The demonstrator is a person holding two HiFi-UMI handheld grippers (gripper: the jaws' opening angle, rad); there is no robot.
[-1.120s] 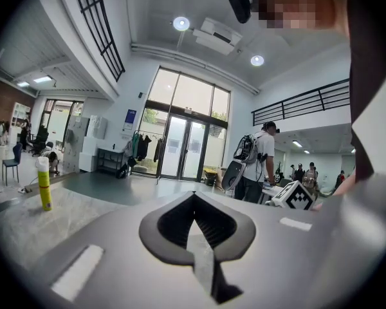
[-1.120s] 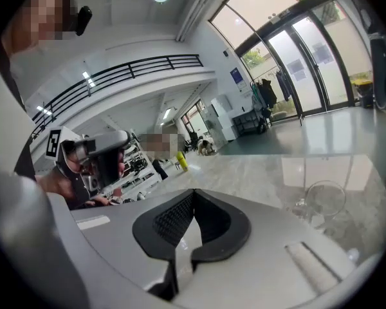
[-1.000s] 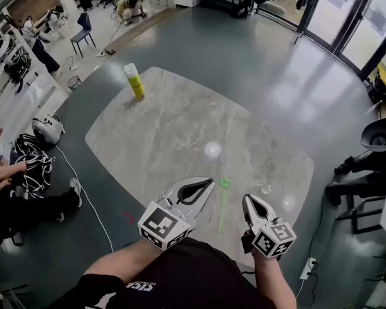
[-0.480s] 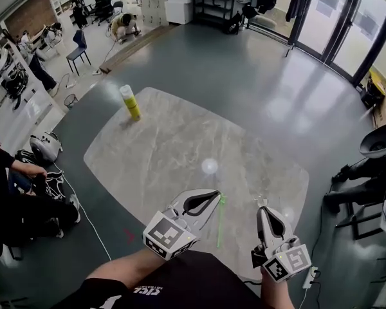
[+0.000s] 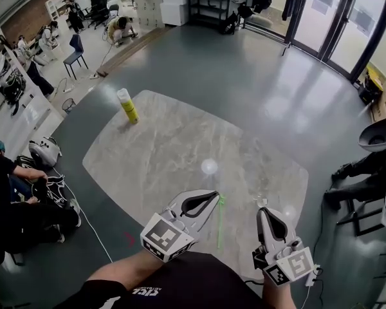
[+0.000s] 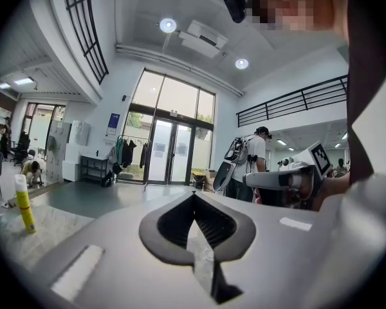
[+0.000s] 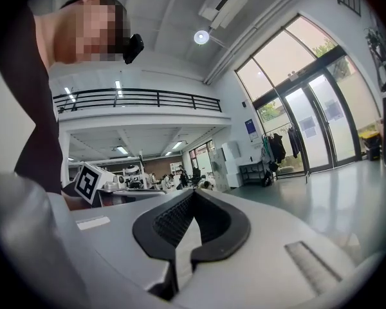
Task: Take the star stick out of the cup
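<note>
The green star stick point(image 5: 219, 223) lies flat on the marble table point(image 5: 161, 147), its star end just right of my left gripper's tip. A small clear cup point(image 5: 262, 202) is faintly visible right in front of my right gripper's tip. My left gripper point(image 5: 213, 194) is held over the near table edge, jaws shut and empty. My right gripper point(image 5: 264, 212) is beside it, also shut with nothing in it. In the left gripper view the left gripper point(image 6: 194, 199) shows closed pads, and in the right gripper view the right gripper point(image 7: 193, 192) does too.
A yellow spray can point(image 5: 126, 105) stands at the table's far left corner and shows again as the spray can point(image 6: 24, 203) in the left gripper view. People sit and stand on the floor at left point(image 5: 13, 192). A black chair base point(image 5: 367, 172) is at right.
Both grippers have drawn back toward the near table edge, the right one lower and further right. The stick still lies on the table. Little differs over the last half second.
</note>
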